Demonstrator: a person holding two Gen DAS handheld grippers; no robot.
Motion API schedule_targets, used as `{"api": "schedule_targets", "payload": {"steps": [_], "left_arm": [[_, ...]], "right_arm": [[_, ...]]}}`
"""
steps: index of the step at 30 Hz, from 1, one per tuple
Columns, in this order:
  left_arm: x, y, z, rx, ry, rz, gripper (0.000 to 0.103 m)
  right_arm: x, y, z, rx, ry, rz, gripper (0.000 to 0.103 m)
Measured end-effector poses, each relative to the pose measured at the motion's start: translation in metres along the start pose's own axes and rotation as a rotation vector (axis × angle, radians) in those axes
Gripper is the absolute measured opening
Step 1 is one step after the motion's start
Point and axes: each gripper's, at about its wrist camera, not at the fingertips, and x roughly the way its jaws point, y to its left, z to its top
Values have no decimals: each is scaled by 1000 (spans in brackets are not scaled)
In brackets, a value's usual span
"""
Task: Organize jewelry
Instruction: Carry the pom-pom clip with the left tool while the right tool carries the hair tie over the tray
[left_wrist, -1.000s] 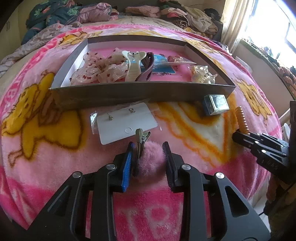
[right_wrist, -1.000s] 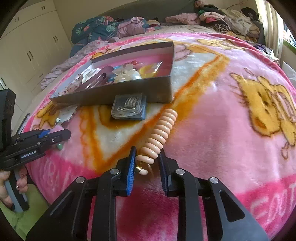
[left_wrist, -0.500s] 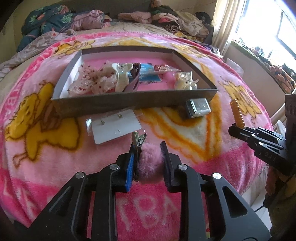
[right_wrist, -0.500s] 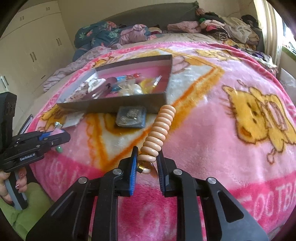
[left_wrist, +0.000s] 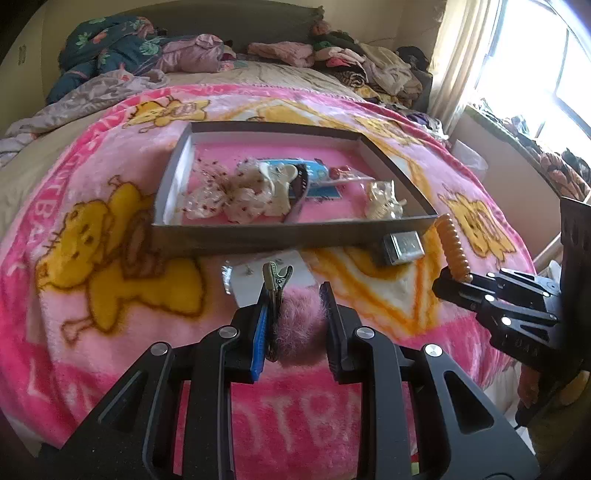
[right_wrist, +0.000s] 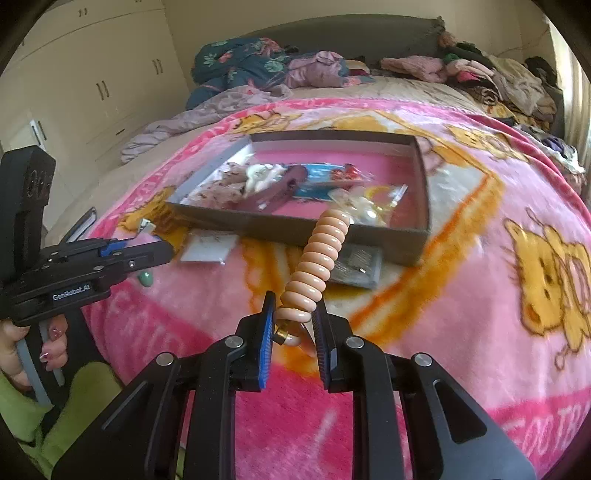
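My left gripper (left_wrist: 295, 321) is shut on a pink fluffy hair clip (left_wrist: 299, 325) with a metal clasp, held above the pink blanket in front of the grey tray (left_wrist: 295, 234). My right gripper (right_wrist: 293, 325) is shut on a peach spiral hair tie (right_wrist: 317, 262), lifted and sticking up toward the tray (right_wrist: 295, 225). The tray holds scrunchies (left_wrist: 229, 192), a cream claw clip (left_wrist: 280, 184), a blue card and a clear clip (left_wrist: 384, 199). The right gripper also shows in the left wrist view (left_wrist: 458, 288), and the left gripper in the right wrist view (right_wrist: 155, 253).
A white earring card (left_wrist: 258, 280) and a small silver box (left_wrist: 402, 247) lie on the blanket just before the tray. A small green stone (right_wrist: 146, 278) lies near the left gripper. Piled clothes sit at the bed's far end. The bed edge drops off at right.
Both grippers have risen off the blanket with their items. The spiral hair tie has lifted and now points up toward the tray.
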Motion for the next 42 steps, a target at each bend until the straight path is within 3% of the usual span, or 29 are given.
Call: {"api": "schedule_targets", "payload": {"steps": [22,34,42], "left_arm": [[2,49,34,-73,-28,20,18],[5,72,61,-119,-49,23,18],[21,80,78,-133,-37,15,18]], "right_arm": [[32,33,60,-93,-27,44,19],[43,23,78,-94,-31,31,19],[48,1,93,-81,-36,-29,19]]}}
